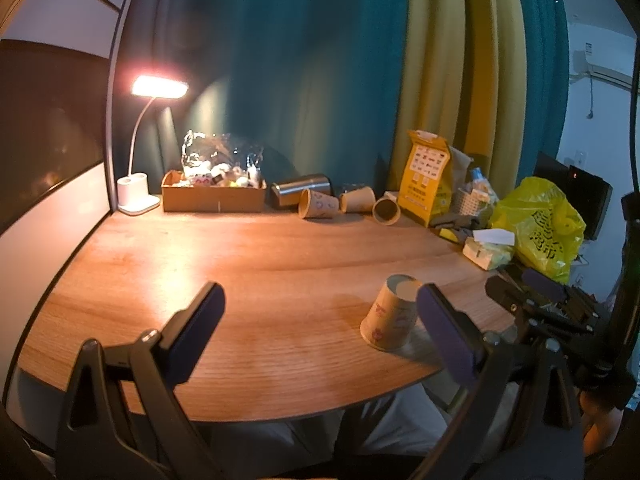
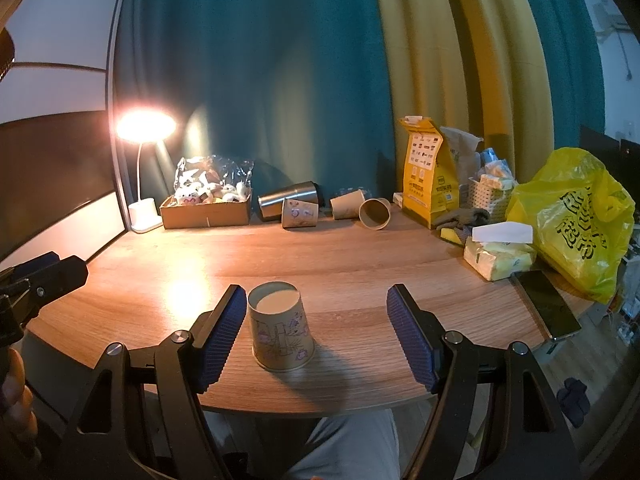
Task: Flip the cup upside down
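A paper cup [image 2: 280, 326] with purple drawings stands upside down, base up, on the wooden table [image 2: 360, 256] near its front edge. It also shows in the left wrist view [image 1: 390, 312]. My right gripper [image 2: 316, 332] is open and empty; the cup stands between its fingers, close to the left pad [image 2: 222, 334], not touching. My left gripper [image 1: 320, 328] is open and empty, over the table's front left part, with the cup just behind its right pad [image 1: 444, 330]. The right gripper shows at the right of the left wrist view [image 1: 536, 300].
At the back lie three paper cups [image 2: 300, 213] on their sides, a steel tumbler [image 2: 286, 200], a cardboard box [image 2: 206, 210] of toys and a lit desk lamp [image 2: 146, 128]. At the right are a yellow carton [image 2: 428, 172], tissues [image 2: 500, 256], a yellow bag [image 2: 576, 220] and a phone [image 2: 548, 304].
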`<state>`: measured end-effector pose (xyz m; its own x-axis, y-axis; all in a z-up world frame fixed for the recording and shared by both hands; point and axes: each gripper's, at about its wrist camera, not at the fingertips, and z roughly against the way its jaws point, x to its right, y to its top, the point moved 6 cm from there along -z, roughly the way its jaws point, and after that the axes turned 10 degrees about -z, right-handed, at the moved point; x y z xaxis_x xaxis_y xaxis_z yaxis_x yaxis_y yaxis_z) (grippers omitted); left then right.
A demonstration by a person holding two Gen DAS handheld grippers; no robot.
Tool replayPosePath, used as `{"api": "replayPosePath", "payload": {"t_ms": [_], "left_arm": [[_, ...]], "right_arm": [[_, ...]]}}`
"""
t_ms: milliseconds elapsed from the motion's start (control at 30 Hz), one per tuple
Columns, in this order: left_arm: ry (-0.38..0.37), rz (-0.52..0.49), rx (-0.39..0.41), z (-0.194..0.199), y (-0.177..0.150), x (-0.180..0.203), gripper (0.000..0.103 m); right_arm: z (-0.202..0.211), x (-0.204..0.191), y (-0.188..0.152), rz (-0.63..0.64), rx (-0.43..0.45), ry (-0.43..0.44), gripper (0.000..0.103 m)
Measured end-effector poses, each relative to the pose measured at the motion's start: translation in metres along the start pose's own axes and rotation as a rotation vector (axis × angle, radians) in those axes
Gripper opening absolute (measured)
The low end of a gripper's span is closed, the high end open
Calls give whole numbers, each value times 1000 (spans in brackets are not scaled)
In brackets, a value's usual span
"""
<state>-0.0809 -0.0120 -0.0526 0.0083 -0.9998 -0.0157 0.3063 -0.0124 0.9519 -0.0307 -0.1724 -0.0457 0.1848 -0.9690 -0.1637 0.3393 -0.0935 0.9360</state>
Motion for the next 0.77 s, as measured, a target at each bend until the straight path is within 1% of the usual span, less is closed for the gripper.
{"api": "replayPosePath", "payload": {"t_ms": [300,433,600,667,767], "left_arm": [[7,14,-13,-3,0,-3,98],[-1,29,-29,-6,-2,-5,98],[-31,19,-14,-5,-2,-2,98],[-31,20,-8,-5,-2,-2,98],[-33,26,-21,-8,-4,-4,98]], "right_arm": [[-1,-3,-1,2,-6,2,76],[-2,-2,0,2,-7,1,76],[-2,-3,-1,1,-8,3,76],[-3,-4,-1,1,-10,2,76],[-6,-4,-3,1,-20,8,76]]}}
